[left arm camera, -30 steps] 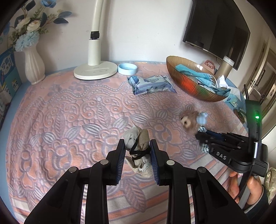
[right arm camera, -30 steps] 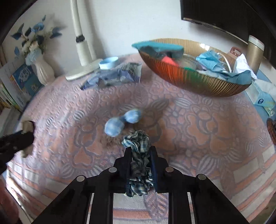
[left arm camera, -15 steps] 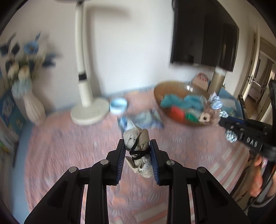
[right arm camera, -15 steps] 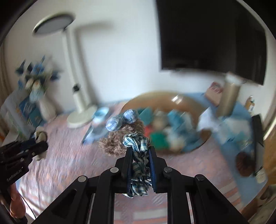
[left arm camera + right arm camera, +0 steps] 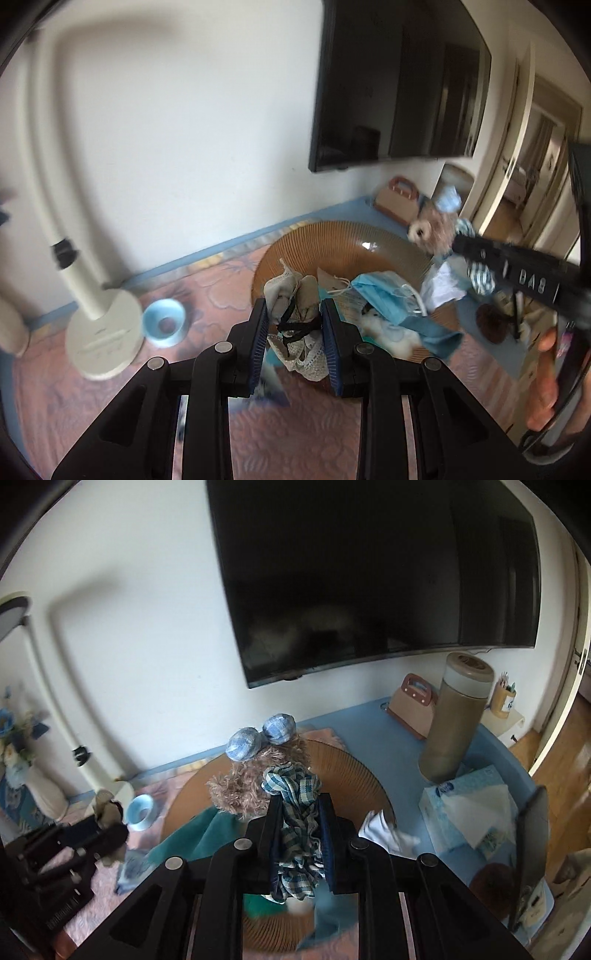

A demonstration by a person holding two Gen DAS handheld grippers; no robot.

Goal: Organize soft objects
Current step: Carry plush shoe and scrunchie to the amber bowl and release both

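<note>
My left gripper (image 5: 295,314) is shut on a small beige lace-trimmed cloth doll (image 5: 293,302) and holds it in the air at the near rim of the brown ribbed bowl (image 5: 332,236). My right gripper (image 5: 301,801) is shut on the checked scarf of a brown plush bear (image 5: 255,775) with blue ears, held above the same bowl (image 5: 354,775). The bear also shows in the left wrist view (image 5: 432,229), at the bowl's far right. The bowl holds a blue face mask (image 5: 384,291), a teal cloth (image 5: 199,834) and other soft items.
A white lamp base (image 5: 103,339) and a small blue dish (image 5: 164,321) stand left of the bowl. A tall brown flask (image 5: 454,723), a tissue box (image 5: 469,808) and a tan bag (image 5: 410,701) stand at the right. A TV (image 5: 369,572) hangs on the wall.
Both grippers have risen from the tablecloth and moved toward the bowl, carrying the doll and the bear. They now hang over the bowl. Neither grip has changed.
</note>
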